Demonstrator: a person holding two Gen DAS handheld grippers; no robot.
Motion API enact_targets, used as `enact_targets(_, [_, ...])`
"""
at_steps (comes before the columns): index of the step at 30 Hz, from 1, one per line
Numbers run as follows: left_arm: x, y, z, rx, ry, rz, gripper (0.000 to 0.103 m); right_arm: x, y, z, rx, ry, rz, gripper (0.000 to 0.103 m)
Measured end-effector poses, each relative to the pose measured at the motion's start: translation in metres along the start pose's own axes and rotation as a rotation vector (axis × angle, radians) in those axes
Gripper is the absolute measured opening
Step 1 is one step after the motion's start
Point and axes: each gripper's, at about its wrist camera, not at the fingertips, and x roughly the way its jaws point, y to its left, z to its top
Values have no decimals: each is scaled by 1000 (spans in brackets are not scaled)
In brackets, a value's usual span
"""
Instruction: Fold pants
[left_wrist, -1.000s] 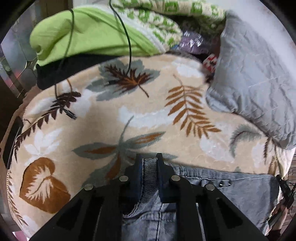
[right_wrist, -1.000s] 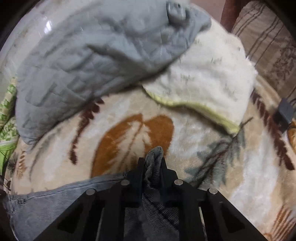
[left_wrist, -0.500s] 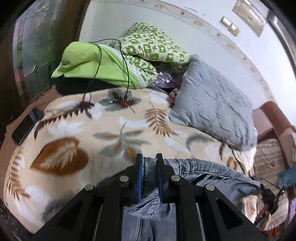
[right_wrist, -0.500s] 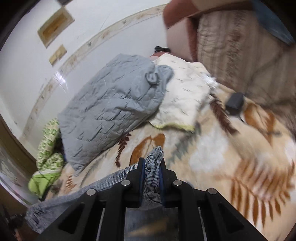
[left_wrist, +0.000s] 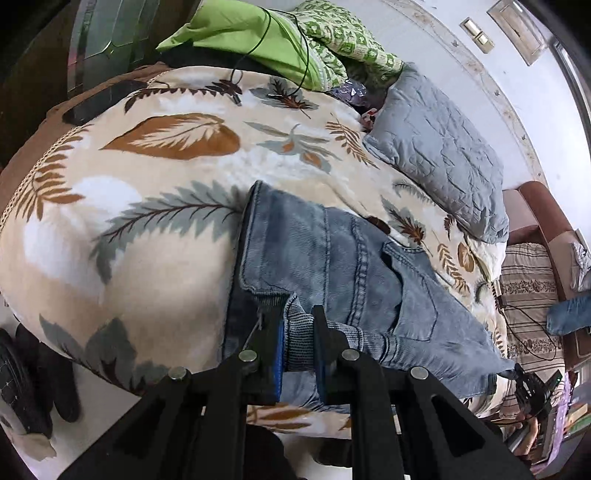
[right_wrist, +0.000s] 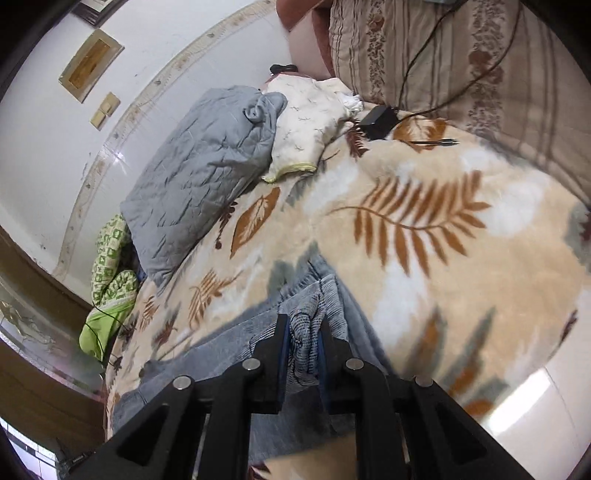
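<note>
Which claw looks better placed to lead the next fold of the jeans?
Probably left. The left claw pinches the ribbed edge of the jeans with the pocket panel spread flat ahead on the blanket; the right claw holds only a bunched end.

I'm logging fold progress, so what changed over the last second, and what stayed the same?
Both grippers lifted and pulled back from the blanket, carrying the jeans up so more of the bed shows. The jeans, earlier stretched flat between them, now drape doubled. Unchanged: the left gripper and right gripper remain clamped on denim; the grey pillow has not moved.
</note>
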Motion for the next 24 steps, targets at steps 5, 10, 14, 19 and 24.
enact_targets(5, [3,4,-6,6,10,7,14,17,-15,-10,34,217,-101,20])
enact_targets(10, [12,14,-22,19,81,40,14,8,-39,-11,156,289,-146,48])
enact_targets(14, [6,18,-26,48,99,72,14,-19,-38,6,164,138,-162,62])
enact_targets(19, [-9,14,-28,68,80,86,14,4,-5,24,24,144,-168,62])
enact_targets(24, [-32,-11,-26,161,3,142,14,61,18,31,-132,196,-281,62])
